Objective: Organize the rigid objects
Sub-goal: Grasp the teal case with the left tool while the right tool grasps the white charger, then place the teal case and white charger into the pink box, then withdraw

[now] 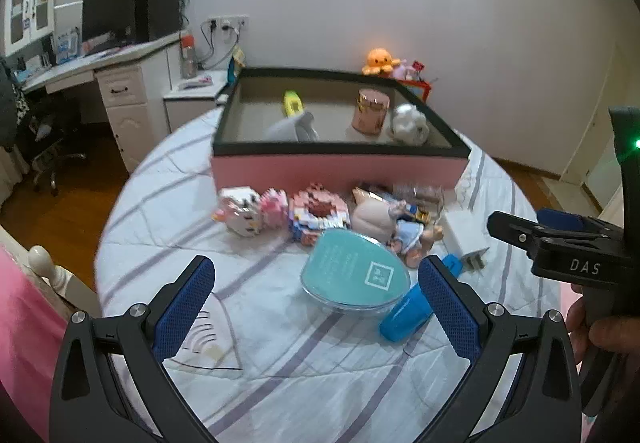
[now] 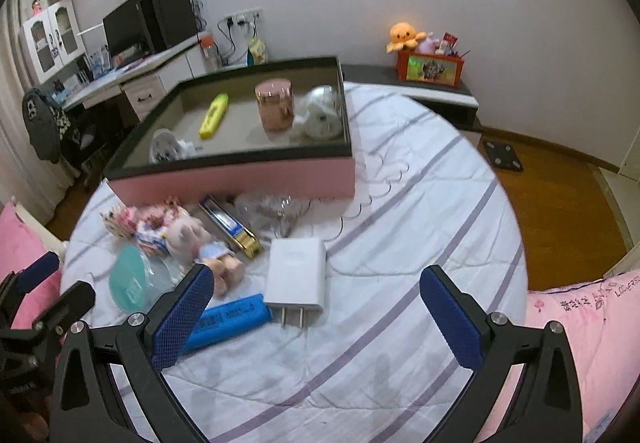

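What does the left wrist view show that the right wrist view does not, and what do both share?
Only the left wrist view shows the white-and-pink block cat figure and a hand holding the right gripper's handle. Only the right wrist view shows the black floor scale and the red printed box under the orange octopus plush. Both show the pink tray holding the rose-gold jar, the white charger plug and the blue cylinder.

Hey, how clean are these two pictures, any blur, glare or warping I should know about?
Left wrist view: toys in front of the pink box are motion-smeared, the teal oval case stays readable. Right wrist view: sharper, the white charger is crisp, the blue cylinder slightly soft. Both: fisheye bending, dark corners, no harsh glare.
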### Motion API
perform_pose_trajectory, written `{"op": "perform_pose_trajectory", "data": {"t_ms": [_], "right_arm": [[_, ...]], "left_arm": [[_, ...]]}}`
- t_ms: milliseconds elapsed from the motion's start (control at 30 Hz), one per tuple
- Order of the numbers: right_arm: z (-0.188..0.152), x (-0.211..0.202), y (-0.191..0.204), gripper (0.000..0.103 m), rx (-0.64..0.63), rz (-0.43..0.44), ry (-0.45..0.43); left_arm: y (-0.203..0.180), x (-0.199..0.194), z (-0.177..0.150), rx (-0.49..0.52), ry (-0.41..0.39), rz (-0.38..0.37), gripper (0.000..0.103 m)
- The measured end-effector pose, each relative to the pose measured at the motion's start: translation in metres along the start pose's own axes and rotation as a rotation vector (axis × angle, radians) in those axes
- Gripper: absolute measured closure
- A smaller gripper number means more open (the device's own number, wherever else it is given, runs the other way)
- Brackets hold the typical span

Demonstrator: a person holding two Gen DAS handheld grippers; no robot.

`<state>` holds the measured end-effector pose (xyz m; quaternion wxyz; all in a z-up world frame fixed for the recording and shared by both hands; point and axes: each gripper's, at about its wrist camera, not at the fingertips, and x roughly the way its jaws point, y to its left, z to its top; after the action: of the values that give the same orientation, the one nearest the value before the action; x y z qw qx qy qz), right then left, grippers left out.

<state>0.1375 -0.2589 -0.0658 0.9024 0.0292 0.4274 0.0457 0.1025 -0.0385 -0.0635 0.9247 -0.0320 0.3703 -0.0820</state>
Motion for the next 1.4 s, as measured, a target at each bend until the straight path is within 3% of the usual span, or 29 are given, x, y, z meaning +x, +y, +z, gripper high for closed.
{"op": "perform_pose_trajectory", "data": {"t_ms": [433, 500, 600, 667, 733, 1400], "right_arm": [[-0.007, 0.047, -0.005, 0.004, 0.012, -0.004, 0.092], [-0.008, 0.050, -0.003, 0.011, -0.004, -0.024, 0.087], [-0.009, 0.050, 0.004, 0.025, -0.056, -0.041, 0.070], [-0.009, 0.048, 0.009, 0.050, -0.087, -0.048, 0.061], [-0.011, 0.044, 0.010, 0.061, -0.092, -0.035, 0.054], [0.006, 0.014, 0.010, 0.062, -0.066, 0.045, 0.001]], "left_arm": [[-0.011, 0.054, -0.010, 0.015, 0.123, -0.044, 0.000], [-0.013, 0.059, -0.008, 0.016, 0.126, -0.050, 0.001], [-0.011, 0.066, -0.008, 0.009, 0.156, -0.064, 0.021], [-0.009, 0.065, -0.008, 0.007, 0.147, -0.063, 0.028], [-0.005, 0.063, -0.007, -0.012, 0.147, -0.080, 0.028], [0.015, 0.027, 0.006, -0.021, 0.064, -0.053, 0.029]]}}
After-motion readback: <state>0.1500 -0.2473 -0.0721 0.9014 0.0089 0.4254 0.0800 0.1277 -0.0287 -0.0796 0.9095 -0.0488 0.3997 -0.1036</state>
